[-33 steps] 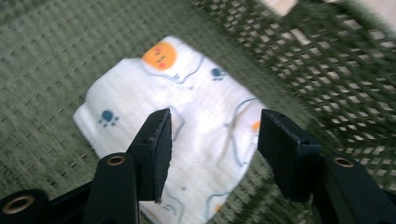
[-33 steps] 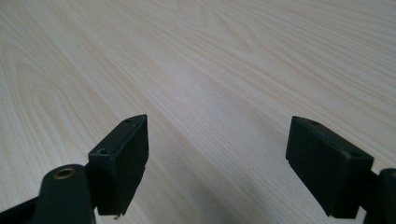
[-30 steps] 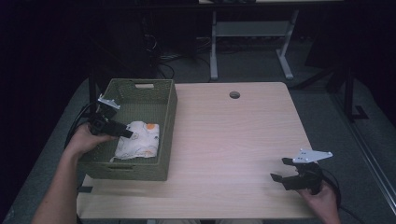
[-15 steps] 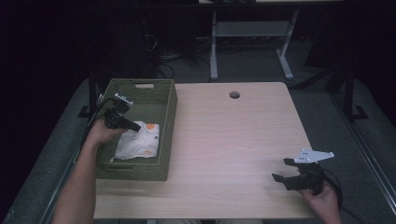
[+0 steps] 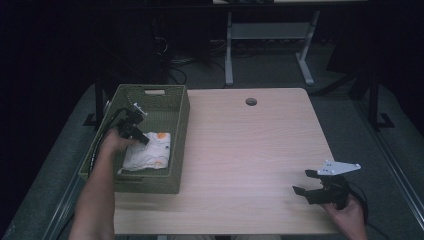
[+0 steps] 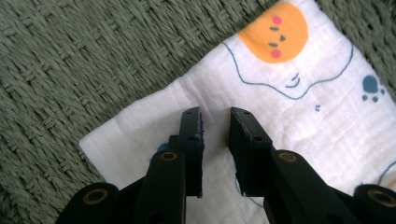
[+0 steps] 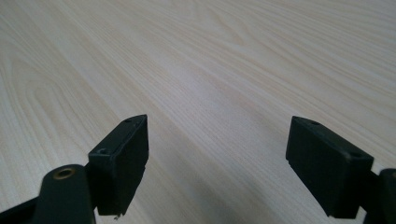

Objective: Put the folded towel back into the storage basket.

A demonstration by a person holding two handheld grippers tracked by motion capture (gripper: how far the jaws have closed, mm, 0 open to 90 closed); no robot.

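A: We start with the wooden table [image 5: 250, 150], pale grain, with a round cable hole [image 5: 251, 101] near its far edge. Its near edge is cut off at the bottom of the high view, and the room behind is too dark for us to read beyond some desk legs.

B: Next in size we have the green woven basket [image 5: 177, 130] on the table's left side. Its left wall is hard to make out against the dark floor.

A: Inside it lies the white printed cloth [image 6: 303, 112], flat on the basket floor. In the left gripper view we see an orange round face and a blue paw print on it; its right part runs out of frame.

B: The left gripper [image 6: 215, 116] points down onto a corner of that cloth. Its jaws have just been opening a little after closing, and they stand narrowly apart with cloth showing in the gap. We cannot tell whether the pads pinch a fold, since the tips hide the contact.

A: The right gripper [image 5: 306, 182] rests low at the table's near right, jaws spread wide over bare wood, holding nothing. The hand behind it is partly cut off.
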